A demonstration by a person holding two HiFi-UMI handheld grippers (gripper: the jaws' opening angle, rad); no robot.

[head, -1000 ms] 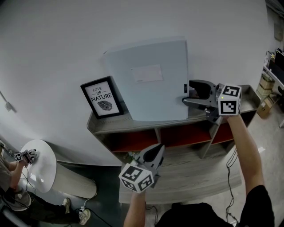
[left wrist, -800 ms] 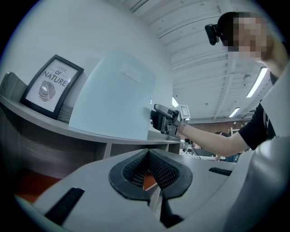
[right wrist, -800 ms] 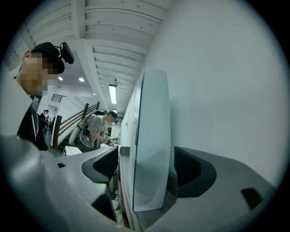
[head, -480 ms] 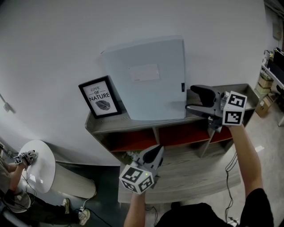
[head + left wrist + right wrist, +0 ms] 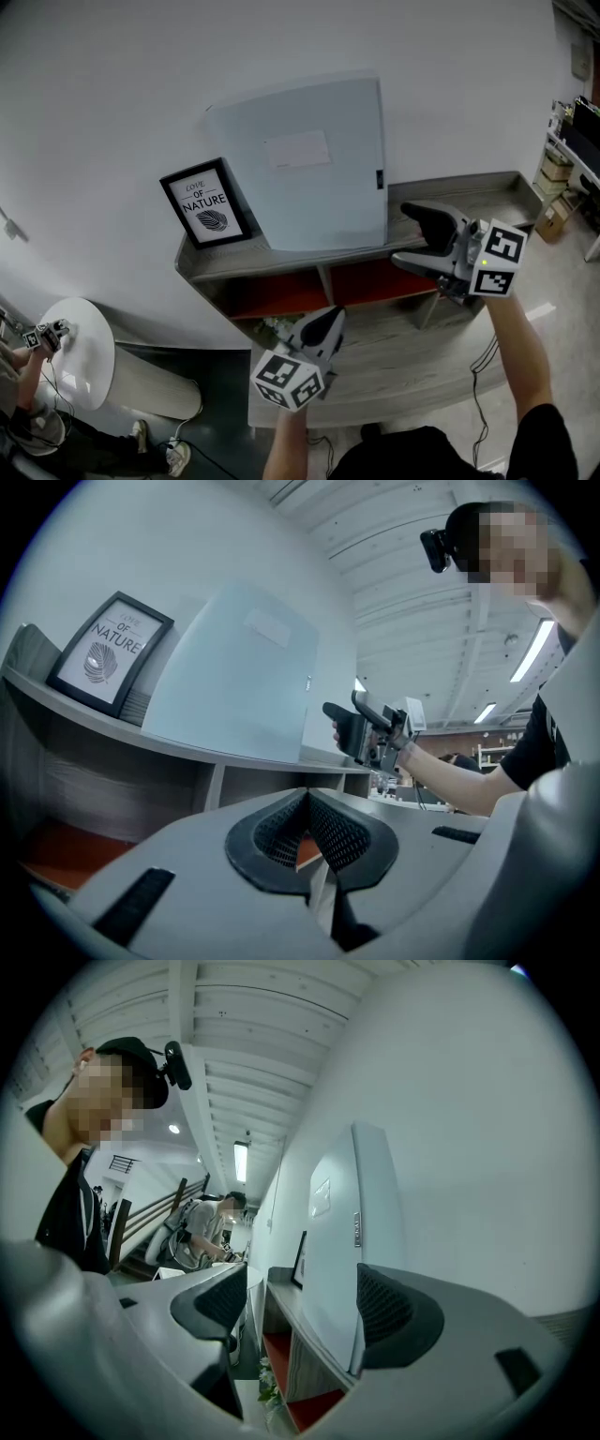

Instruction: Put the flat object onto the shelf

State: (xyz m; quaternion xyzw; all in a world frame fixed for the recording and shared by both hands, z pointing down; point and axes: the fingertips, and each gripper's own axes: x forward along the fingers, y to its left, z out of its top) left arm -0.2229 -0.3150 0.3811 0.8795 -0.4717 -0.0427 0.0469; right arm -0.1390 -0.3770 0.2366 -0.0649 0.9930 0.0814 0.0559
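On top of the shelf, the flat panel stood against the wall, mid-shelf, with a framed print at the left end. Off its right edge, the right gripper gaped wide, empty. Before the shelf's front edge, the left gripper was pinched together on nothing.

Count from the head view.
- Flat object: 1, pale blue, at 12 o'clock.
- Framed picture: 1, at 10 o'clock.
- Shelf: 1. Red-lined compartments in sight: 2.
- Hand-held grippers: 2, the left gripper at 6 o'clock and the right gripper at 3 o'clock.
- Round white table: 1, at 8 o'clock.
- Second person: 1, at the 8 o'clock edge.
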